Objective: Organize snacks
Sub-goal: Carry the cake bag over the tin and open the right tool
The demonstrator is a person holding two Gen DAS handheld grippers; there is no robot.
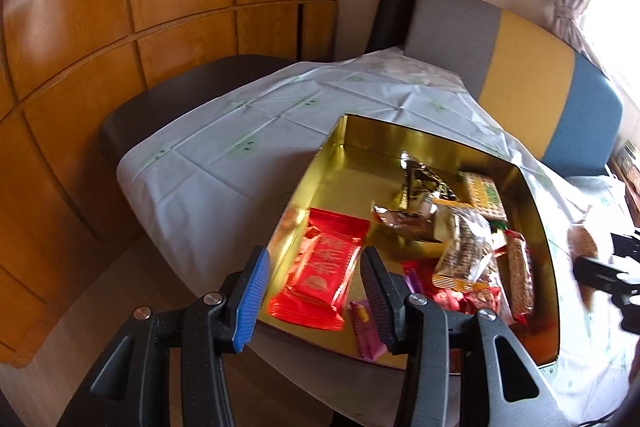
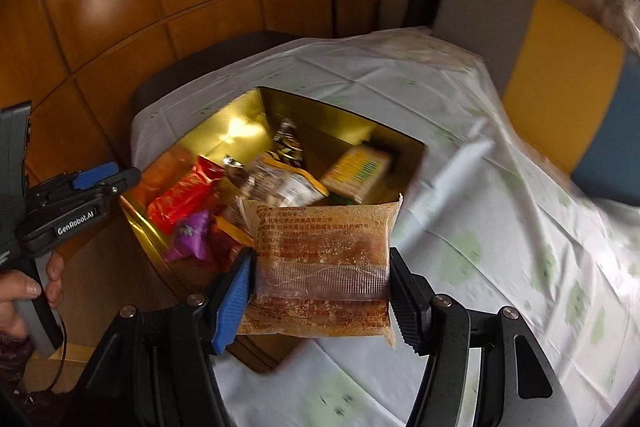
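A gold tin box [image 1: 332,143] sits on the white tablecloth and holds several snack packets: red wrappers [image 1: 320,267], a purple one [image 1: 366,327] and clear packs [image 1: 468,251]. My left gripper [image 1: 316,291] is open and empty above the box's near left corner. My right gripper [image 2: 322,291] is shut on a clear packet of brown crumbly snack [image 2: 324,259], held above the table at the near edge of the gold box [image 2: 224,131]. The left gripper [image 2: 80,187] shows at the left of the right wrist view.
The tablecloth [image 2: 500,227] covers a small table. A grey, yellow and blue sofa back [image 1: 528,71] stands behind it. Wooden cabinets [image 1: 120,27] fill the left, with a dark chair seat [image 1: 180,91] below them.
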